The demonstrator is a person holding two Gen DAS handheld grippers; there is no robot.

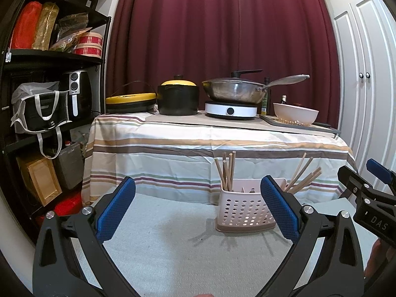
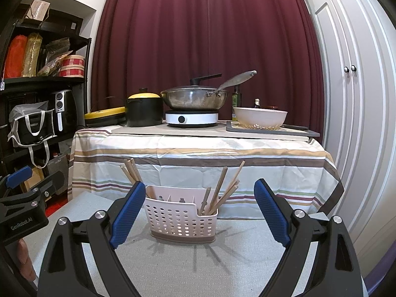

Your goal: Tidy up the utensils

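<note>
We see matt wooden chopsticks (image 2: 219, 190) in a perforated, smooth plastic caddy (image 2: 182, 219) on coarse woven cloth (image 2: 173, 267), and at twelve o'clock a dull metal wok (image 2: 194, 99) over striped fabric (image 2: 198, 165).

Home kitchen corner, wok (image 1: 232, 91), induction hob (image 1: 231, 110), pantry shelf (image 1: 53, 58)

The left gripper (image 1: 198, 203) hangs level with its 2 blue-padded fingers (image 1: 116, 208) spread wide, nothing between them. The right gripper (image 2: 200, 205) sits just beside it to its right, level too, its 2 fingers (image 2: 271, 212) equally wide apart and holding nothing.
</note>
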